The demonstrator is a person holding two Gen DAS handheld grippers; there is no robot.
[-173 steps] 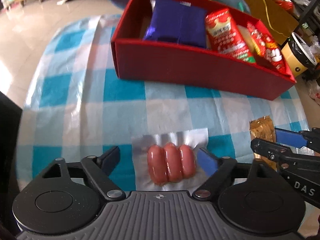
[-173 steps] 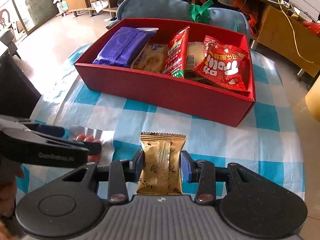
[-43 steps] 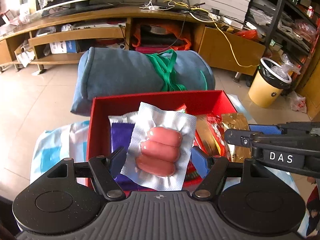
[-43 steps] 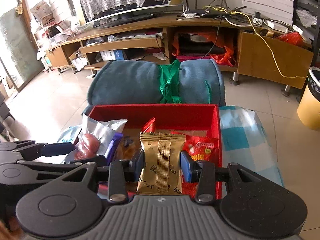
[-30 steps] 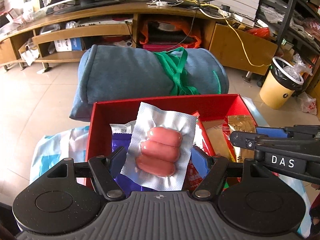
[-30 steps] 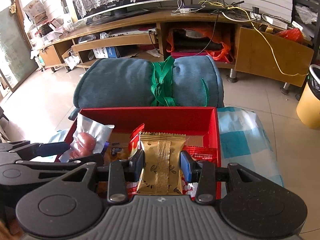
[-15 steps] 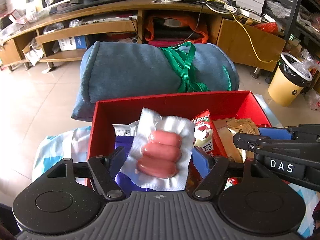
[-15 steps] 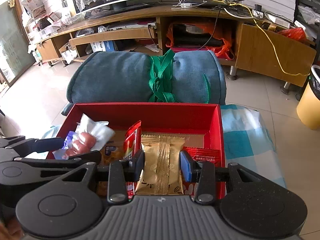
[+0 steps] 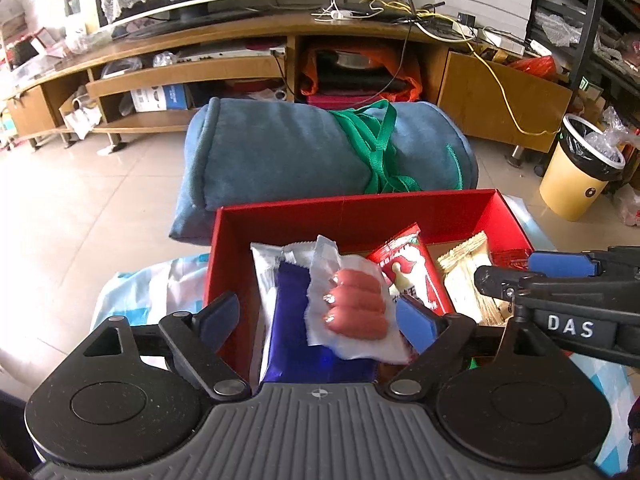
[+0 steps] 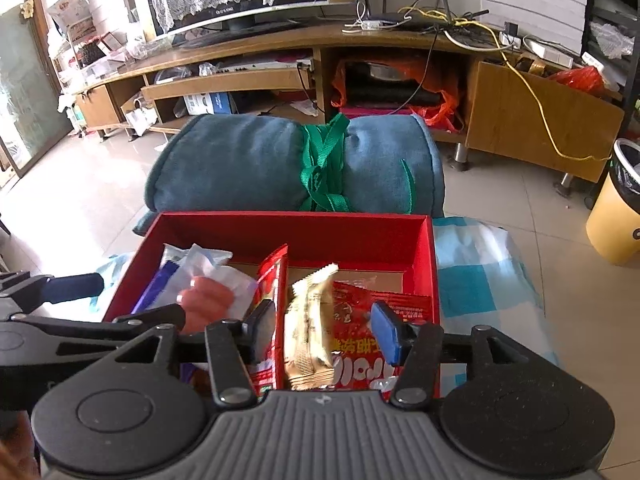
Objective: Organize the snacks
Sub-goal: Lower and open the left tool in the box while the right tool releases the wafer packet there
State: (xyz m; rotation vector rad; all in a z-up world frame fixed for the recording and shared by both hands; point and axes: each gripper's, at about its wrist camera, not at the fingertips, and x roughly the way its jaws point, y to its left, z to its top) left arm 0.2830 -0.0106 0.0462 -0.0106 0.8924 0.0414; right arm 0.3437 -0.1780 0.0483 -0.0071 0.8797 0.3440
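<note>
A: Left gripper [image 9: 316,316] over the near-left of the red box [image 9: 360,206]. Jaws have just been opening and stand wide apart. Sausage pack [image 9: 354,306] sits between them on the purple packet [image 9: 300,340], tilted. Its right edge is next to the right pad; can't tell if it touches. Not clamped.

B: Right gripper [image 10: 324,330]?

A: Also been opening, narrower gap. Gold snack bar [image 10: 310,328] stands loose between the fingers, leaning on the red packets [image 10: 384,320]. Pads clear of it.

B: Progress?

A: Both items look released inside the box. My read: drop-off nearly done, pull-back left. Can't see the table nearer than the box, so can't tell if more snacks remain.

B: Beyond the box?

A: Blue rolled cushion [image 10: 256,164], then the TV bench [image 10: 280,44].
</note>
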